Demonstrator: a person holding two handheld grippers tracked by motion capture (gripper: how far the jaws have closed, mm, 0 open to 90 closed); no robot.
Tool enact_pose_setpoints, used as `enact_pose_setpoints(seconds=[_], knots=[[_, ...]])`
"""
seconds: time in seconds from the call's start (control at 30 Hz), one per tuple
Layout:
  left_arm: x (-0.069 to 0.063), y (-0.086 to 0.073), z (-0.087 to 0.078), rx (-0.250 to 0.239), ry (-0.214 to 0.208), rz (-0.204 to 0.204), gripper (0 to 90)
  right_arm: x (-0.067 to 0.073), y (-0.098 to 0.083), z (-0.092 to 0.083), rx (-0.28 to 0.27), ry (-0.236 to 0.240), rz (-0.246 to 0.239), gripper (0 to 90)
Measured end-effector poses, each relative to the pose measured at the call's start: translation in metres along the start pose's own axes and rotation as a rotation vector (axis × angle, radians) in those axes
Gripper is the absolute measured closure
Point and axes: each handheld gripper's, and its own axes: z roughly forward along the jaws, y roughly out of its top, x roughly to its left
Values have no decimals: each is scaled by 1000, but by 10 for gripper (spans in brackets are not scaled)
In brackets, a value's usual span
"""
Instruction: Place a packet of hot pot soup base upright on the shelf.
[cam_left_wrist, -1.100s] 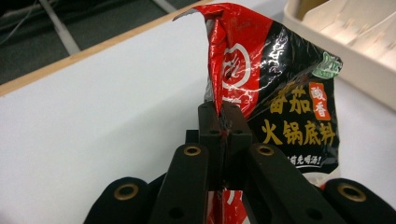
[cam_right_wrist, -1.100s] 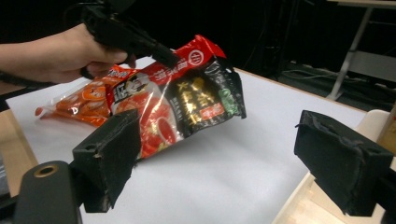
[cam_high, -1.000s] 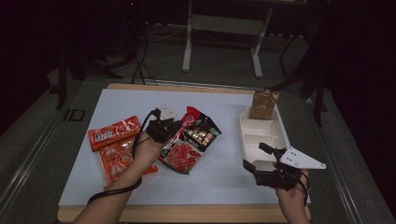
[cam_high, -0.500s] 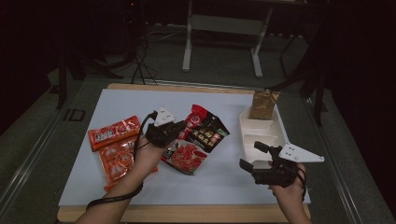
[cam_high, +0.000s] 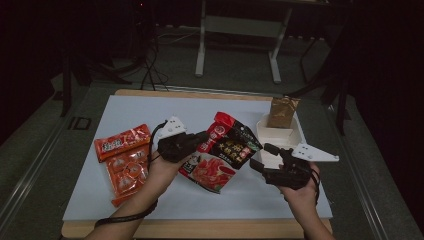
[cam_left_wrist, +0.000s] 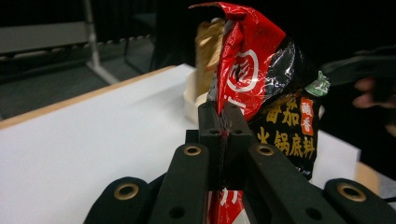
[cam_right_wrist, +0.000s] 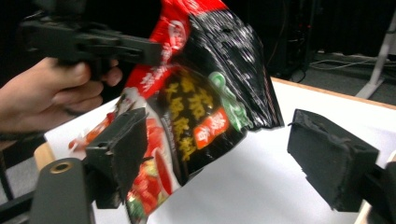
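Note:
A red-and-black food packet (cam_high: 227, 150) hangs tilted above the white mat, and my left gripper (cam_high: 204, 139) is shut on its upper left edge. In the left gripper view the jaws (cam_left_wrist: 224, 112) pinch the packet (cam_left_wrist: 261, 79) tightly. My right gripper (cam_high: 262, 157) is open, just right of the packet and in front of the white tray (cam_high: 296, 131). Its jaws have just been closing a little. In the right gripper view (cam_right_wrist: 219, 140) the packet's lower part (cam_right_wrist: 201, 98) hangs between the jaws near the left one. The pads do not press on it.
Two orange-red snack packets (cam_high: 122, 141) (cam_high: 127, 172) lie at the left of the mat. A brown paper bag (cam_high: 282, 111) stands at the tray's far end. The table's wooden edge (cam_high: 200, 227) runs along the front; dark stands are behind.
The left gripper has lifted the packet off the mat and carried it slightly right. The right gripper has moved left from the tray towards the packet.

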Motion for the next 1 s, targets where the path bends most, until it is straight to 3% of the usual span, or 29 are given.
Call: enact_pose_setpoints(seconds=[0.2, 0.27, 0.4, 0.47, 0.6, 1.0], knots=[[-9, 4, -2, -65, -64, -29, 899, -2, 5, 4, -25, -2, 36, 283], [-11, 4, -2, -86, -78, -40, 899, -1, 5, 5, -30, 0, 38, 350], [-13, 3, 1, -93, -108, -57, 898, 1, 7, 3, -57, 5, 42, 525], [-13, 1, 3, -95, -102, -57, 898, 2, 9, 0, -72, 12, 50, 633], [-12, -2, 7, -77, -99, -45, 895, 2, 11, -3, -86, 24, 53, 723], [-7, -11, 12, -31, -135, -47, 877, 6, 32, -6, -27, 32, -19, 772]])
